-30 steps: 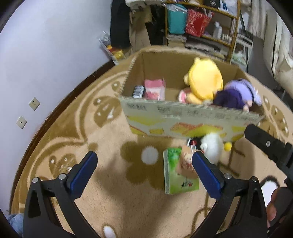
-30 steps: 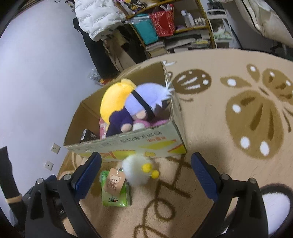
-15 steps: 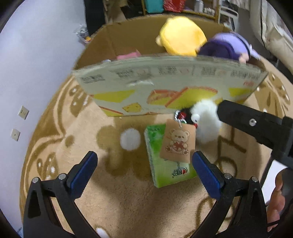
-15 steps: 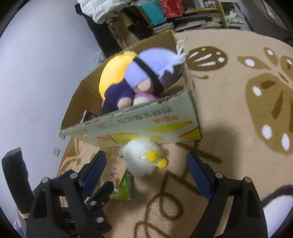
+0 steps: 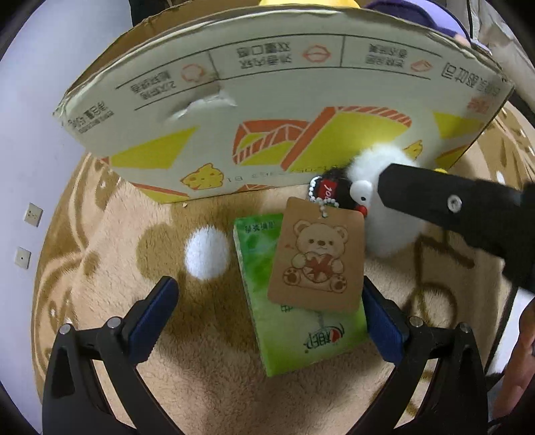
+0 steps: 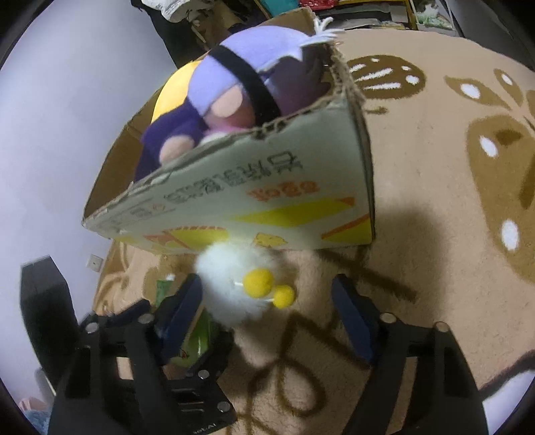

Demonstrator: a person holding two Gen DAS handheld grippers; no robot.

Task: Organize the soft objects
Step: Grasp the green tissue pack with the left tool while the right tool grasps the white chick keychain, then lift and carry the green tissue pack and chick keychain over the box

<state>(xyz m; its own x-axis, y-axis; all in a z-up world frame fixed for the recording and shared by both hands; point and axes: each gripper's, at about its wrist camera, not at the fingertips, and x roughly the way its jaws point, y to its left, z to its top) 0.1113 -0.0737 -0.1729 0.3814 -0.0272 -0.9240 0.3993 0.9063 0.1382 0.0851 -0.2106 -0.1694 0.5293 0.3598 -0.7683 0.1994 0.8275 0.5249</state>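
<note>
White plush (image 6: 234, 287) lies between open right tongs (image 6: 267, 318), touching box (image 6: 267, 200).

This is a lived-in room of a home, shown by the thick beige plush carpet (image 6: 434, 167) with brown and white leaf patterns covering the floor. A plain lilac-white wall (image 5: 20, 134) carries 2 small white wall sockets (image 5: 33, 214), and at the top of the right wrist view there are cluttered shelves (image 6: 367, 10) and dark hanging clothes (image 6: 180, 36). A printed cardboard box (image 5: 267, 110) of plush toys sits on the carpet.
</note>
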